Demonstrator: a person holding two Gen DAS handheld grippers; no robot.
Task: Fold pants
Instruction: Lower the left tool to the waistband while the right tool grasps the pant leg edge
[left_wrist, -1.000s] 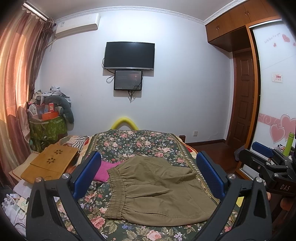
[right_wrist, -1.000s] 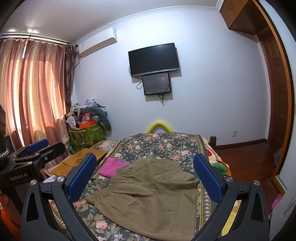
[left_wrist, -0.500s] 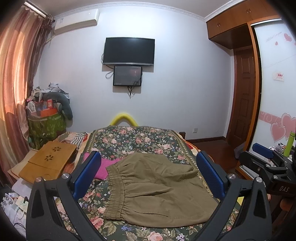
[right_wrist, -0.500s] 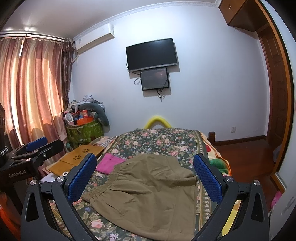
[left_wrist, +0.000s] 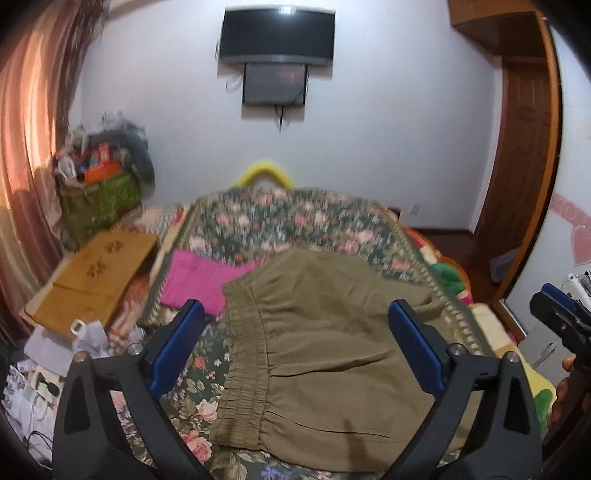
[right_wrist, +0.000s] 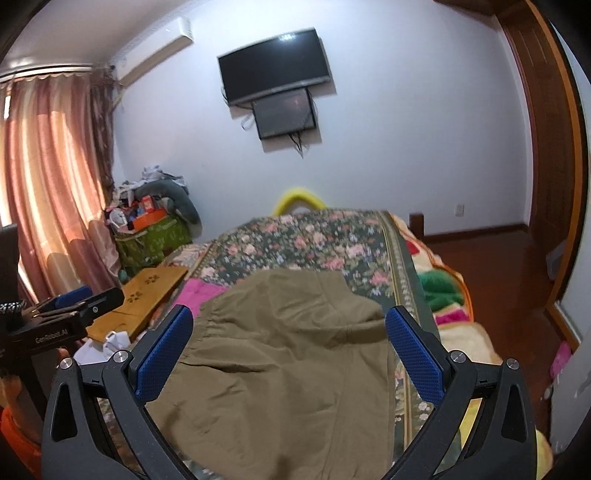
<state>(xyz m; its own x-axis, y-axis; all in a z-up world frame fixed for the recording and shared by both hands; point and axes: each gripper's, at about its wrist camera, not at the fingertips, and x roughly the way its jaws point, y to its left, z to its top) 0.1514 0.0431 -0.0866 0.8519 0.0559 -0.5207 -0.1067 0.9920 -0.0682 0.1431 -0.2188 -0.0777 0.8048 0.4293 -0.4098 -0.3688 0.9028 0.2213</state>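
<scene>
My left gripper hangs spread wide with nothing between its blue pads, though its jaws have just been closing a little; below it lie the olive pants, flat on the floral bedspread, elastic waistband toward the left. My right gripper is released too, jaws apart and empty, hovering over the same pants nearer their right side. I cannot tell whether either gripper touches the cloth. A pink garment lies just beside the waistband, partly under the pants. Left of the bed sits a wooden lap desk. On the far wall hangs a television.
</scene>
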